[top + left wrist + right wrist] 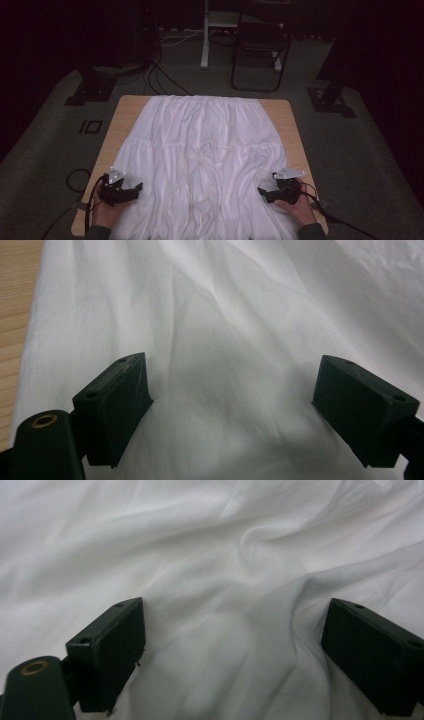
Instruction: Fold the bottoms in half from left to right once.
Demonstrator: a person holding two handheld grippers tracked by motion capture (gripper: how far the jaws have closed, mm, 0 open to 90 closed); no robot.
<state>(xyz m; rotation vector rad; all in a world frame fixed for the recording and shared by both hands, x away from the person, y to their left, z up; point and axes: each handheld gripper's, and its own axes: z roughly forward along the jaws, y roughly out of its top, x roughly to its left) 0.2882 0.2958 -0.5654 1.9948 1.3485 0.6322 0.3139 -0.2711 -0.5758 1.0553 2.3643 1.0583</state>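
One white skirt (205, 150), waistband far, lengthwise.

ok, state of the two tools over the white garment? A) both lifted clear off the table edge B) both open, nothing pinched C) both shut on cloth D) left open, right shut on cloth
B: the left tool and the right tool each stand with jaws wide apart over the white garment, with no cloth pinched between them.

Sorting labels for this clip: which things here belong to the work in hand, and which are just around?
In use: white skirt; left hand-held gripper and right hand-held gripper, both open; wooden table.
Just around: folding chair; floor cables.
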